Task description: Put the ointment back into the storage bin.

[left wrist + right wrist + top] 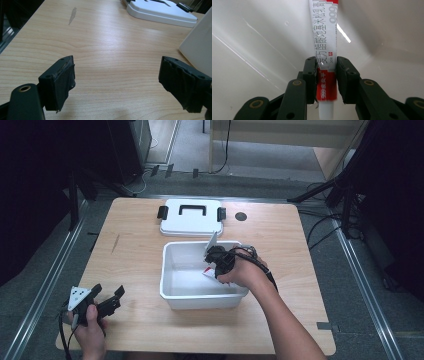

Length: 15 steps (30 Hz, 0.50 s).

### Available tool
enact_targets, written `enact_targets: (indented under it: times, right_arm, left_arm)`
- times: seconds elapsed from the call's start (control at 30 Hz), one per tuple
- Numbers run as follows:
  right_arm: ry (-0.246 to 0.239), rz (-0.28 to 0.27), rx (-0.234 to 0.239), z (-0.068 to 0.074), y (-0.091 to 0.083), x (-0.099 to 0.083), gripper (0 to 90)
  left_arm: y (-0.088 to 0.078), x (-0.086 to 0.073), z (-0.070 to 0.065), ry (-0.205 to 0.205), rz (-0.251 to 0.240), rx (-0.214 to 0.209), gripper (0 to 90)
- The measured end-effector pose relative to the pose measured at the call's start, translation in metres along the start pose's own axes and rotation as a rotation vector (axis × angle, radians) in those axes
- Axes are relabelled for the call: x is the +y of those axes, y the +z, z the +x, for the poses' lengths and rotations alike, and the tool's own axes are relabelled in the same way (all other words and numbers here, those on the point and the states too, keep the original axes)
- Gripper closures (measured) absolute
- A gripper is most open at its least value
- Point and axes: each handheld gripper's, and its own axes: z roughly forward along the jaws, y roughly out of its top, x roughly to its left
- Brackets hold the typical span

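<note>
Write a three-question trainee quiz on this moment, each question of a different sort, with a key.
1. True or false: the left gripper holds an item between its jaws.
2. Multiple choice: the right gripper is clamped on A) the white lid, B) a red-and-white tube, C) a cable.
3. Fill in: the right gripper is working inside the white ____, in the middle of the wooden table.

Key
1. False. Its jaws stand wide apart over bare table.
2. B. The jaws press on both sides of the printed tube.
3. Bin. The lid lies flat on the table behind it.
</note>
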Motion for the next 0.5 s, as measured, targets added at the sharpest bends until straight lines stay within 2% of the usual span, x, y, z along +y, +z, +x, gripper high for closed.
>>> enact_targets:
  times: [0.13,0.3,0.43,0.5]
  right_arm:
    - [-0.01,-0.002,0.009,0.0,-0.001,-0.001,72.3]
    - [-0.019,-0.018,0.02,0.0,-0.002,-0.003,68.9]
    - [-0.034,-0.036,0.022,0.0,-0.008,-0.005,62.7]
    - [-0.039,-0.051,0.042,0.0,-0.013,-0.006,56.7]
  left_arm:
    - [0.0,0.0,0.0,-0.001,-0.001,0.001,14.4]
    - [0.0,0.0,0.0,-0.001,-0.001,0.001,14.4]
    - [0.0,0.0,0.0,-0.001,0.0,0.001,14.4]
    - [0.0,0.0,0.0,0.0,-0.001,0.002,14.4]
